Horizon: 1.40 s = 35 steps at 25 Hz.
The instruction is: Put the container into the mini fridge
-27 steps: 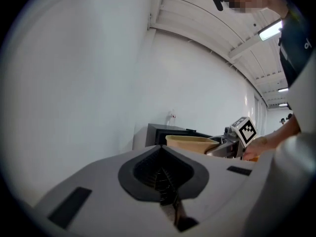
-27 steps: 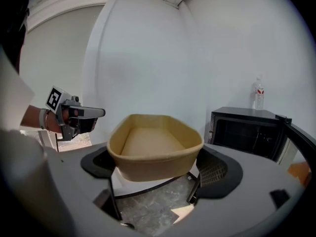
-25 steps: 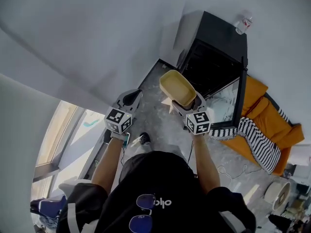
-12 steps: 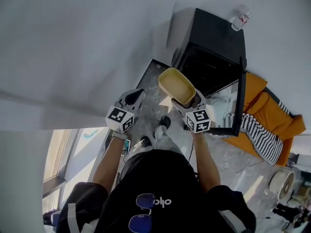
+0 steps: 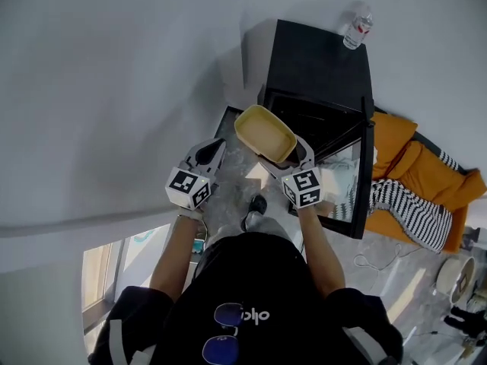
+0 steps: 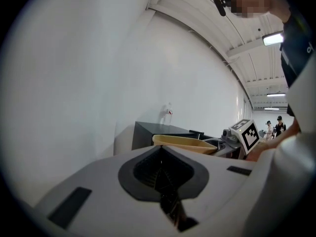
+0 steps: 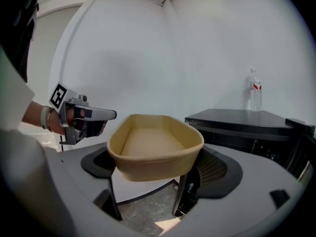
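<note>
- My right hand-held gripper [image 7: 154, 176] clamps the tan container [image 7: 153, 144] by its near end, in the air before the mini fridge [image 5: 319, 61].
- My left hand-held gripper [image 6: 167, 182] hangs beside it, jaws together on nothing.
- Grey marbled floor [image 5: 237, 179] lies below me.
- The fridge is black, its door [image 5: 366, 175] open, and it stands against a white wall [image 5: 114, 90] with a bottle [image 5: 354, 25] on top.
- Only the head view shows the orange sofa [image 5: 396, 147].
- Only the left gripper view shows ceiling lights [image 6: 273, 38] and two distant people [image 6: 274, 127].
</note>
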Motion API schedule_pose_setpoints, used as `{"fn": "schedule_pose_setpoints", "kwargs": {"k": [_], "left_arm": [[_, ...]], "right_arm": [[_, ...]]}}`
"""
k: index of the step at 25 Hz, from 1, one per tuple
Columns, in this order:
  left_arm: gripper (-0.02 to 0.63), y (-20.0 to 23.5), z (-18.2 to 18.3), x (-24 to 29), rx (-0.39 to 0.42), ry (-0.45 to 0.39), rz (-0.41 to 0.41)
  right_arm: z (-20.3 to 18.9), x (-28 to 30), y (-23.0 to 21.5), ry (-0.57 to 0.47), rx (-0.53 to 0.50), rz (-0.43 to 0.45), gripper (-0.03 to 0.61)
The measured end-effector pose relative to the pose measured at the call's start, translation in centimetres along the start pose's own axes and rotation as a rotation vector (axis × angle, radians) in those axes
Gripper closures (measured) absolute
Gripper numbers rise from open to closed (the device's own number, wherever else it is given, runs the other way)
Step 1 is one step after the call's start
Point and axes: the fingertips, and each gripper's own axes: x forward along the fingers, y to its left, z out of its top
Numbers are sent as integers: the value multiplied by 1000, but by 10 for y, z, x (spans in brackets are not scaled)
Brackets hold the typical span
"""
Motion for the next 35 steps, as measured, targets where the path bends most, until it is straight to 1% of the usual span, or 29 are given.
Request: {"fn": "schedule_pose_setpoints", "kwargs": {"k": [3, 7, 10, 16, 19, 23, 28, 35], "left_arm": [[606, -4, -1, 21, 10, 12, -8], [606, -7, -3, 36, 26, 40, -25], [606, -9, 2, 45, 40, 55, -37], [606, -16, 9, 73, 66, 64, -98], [606, -18, 9, 90, 66, 57, -129], [606, -25, 2, 109, 63, 62, -183], [606, -27, -3, 123, 55, 74, -229], [606, -29, -8, 132, 52, 86, -267]], "right_arm": [[2, 6, -15, -7, -18, 7, 74], [-2, 3, -27, -12, -9, -3, 74], [-3, -4, -36, -22, 6, -21, 74], [-7, -17, -55, -28, 44, -75, 74], [-11, -20, -64, -22, 50, -106, 74], [-20, -23, -76, 0, 28, -162, 74], [-24, -22, -83, 20, 36, -185, 74], [-27, -21, -88, 26, 50, -214, 74]]}}
